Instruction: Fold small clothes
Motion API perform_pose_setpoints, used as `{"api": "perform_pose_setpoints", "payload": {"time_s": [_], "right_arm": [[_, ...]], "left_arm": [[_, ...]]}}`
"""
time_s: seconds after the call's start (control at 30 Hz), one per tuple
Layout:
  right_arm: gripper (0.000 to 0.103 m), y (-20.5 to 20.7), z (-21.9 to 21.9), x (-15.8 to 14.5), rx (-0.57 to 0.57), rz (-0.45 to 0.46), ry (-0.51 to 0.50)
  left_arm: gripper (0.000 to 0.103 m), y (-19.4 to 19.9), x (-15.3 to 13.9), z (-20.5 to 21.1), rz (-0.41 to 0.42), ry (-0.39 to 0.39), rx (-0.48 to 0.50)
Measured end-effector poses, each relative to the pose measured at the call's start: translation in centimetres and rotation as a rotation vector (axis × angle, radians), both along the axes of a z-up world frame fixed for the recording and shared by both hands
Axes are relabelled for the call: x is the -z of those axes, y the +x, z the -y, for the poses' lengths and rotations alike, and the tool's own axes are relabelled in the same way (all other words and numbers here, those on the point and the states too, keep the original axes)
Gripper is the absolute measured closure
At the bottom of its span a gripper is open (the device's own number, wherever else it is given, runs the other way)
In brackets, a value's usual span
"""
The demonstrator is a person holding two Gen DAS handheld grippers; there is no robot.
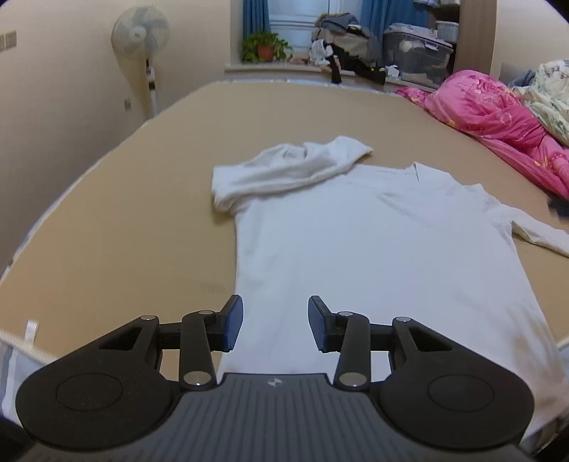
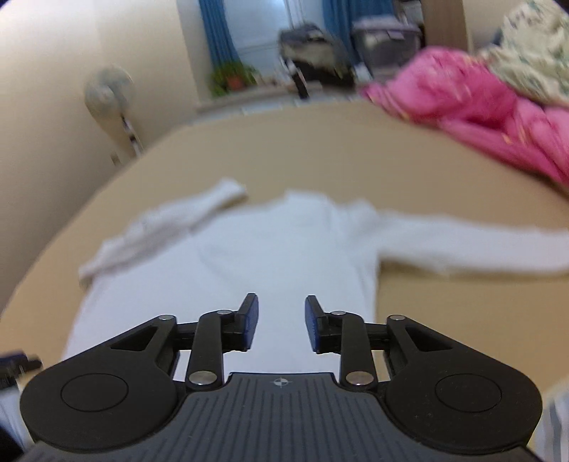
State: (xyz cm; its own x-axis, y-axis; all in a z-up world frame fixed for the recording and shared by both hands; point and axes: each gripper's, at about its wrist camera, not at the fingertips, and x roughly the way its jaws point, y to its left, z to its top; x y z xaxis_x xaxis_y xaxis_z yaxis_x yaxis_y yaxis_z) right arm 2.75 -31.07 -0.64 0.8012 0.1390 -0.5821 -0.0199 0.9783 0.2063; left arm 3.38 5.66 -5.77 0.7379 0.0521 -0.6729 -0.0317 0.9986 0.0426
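White long-sleeved cotton shirt (image 1: 355,241) spread flat on the tan bed (image 1: 142,199).
Its left sleeve (image 1: 284,170) lies folded across the shoulder; the other sleeve (image 2: 462,245) stretches sideways. The left claw (image 1: 275,323) and right claw (image 2: 281,321) hover over the hem, both parted and holding nothing.

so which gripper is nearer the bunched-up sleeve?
Left, as best I can tell. The left gripper hovers over the shirt's hem on the bunched sleeve side; the right gripper sits nearer the outstretched sleeve.

One white shirt (image 1: 373,241), one fan (image 1: 140,33), one potted plant (image 1: 265,46), two quilts.
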Motion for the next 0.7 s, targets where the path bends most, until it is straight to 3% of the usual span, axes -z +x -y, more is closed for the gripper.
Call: {"api": "perform_pose_setpoints", "payload": {"time_s": [0.03, 0.07, 0.1, 0.13, 0.17, 0.27, 0.33, 0.47, 0.6, 0.7], "right_arm": [[0.067, 1.5, 0.2, -0.5, -0.003, 0.014, 0.0], [0.067, 2.9, 0.3, -1.0, -0.005, 0.027, 0.0], [0.067, 4.2, 0.4, -1.4, -0.009, 0.037, 0.001], [0.067, 5.5, 0.4, -1.4, -0.013, 0.046, 0.005], [0.068, 6.6, 0.6, -1.3, -0.015, 0.059, 0.014], [0.1, 9.3, 1.6, 1.0, 0.004, 0.058, 0.093], [0.1, 11.0, 1.7, 2.7, 0.06, -0.073, 0.118], [0.098, 13.2, 1.8, 5.3, 0.08, -0.237, 0.14], [0.097, 14.7, 1.7, 6.7, 0.052, -0.356, 0.167], [0.088, 14.9, 1.6, 6.4, 0.034, -0.35, 0.167]], "left_arm": [[0.069, 0.7, 0.1, 0.3, -0.001, 0.019, 0.006], [0.091, 1.5, -0.1, 0.7, -0.003, 0.039, 0.019], [0.101, 2.4, -0.4, 1.2, -0.006, 0.051, 0.036], [0.103, 3.2, -0.4, 1.8, -0.001, 0.056, 0.048], [0.103, 4.5, -0.7, 1.9, 0.013, 0.062, 0.056], [0.103, 9.1, -1.7, 3.4, 0.044, 0.08, 0.084], [0.103, 14.0, -2.3, 4.6, 0.052, 0.069, 0.105], [0.102, 24.3, -2.8, 7.9, 0.051, 0.029, 0.133], [0.098, 34.3, -0.3, 11.9, -0.016, 0.01, 0.146], [0.065, 40.8, 2.8, 15.5, -0.063, 0.073, 0.161]]}}
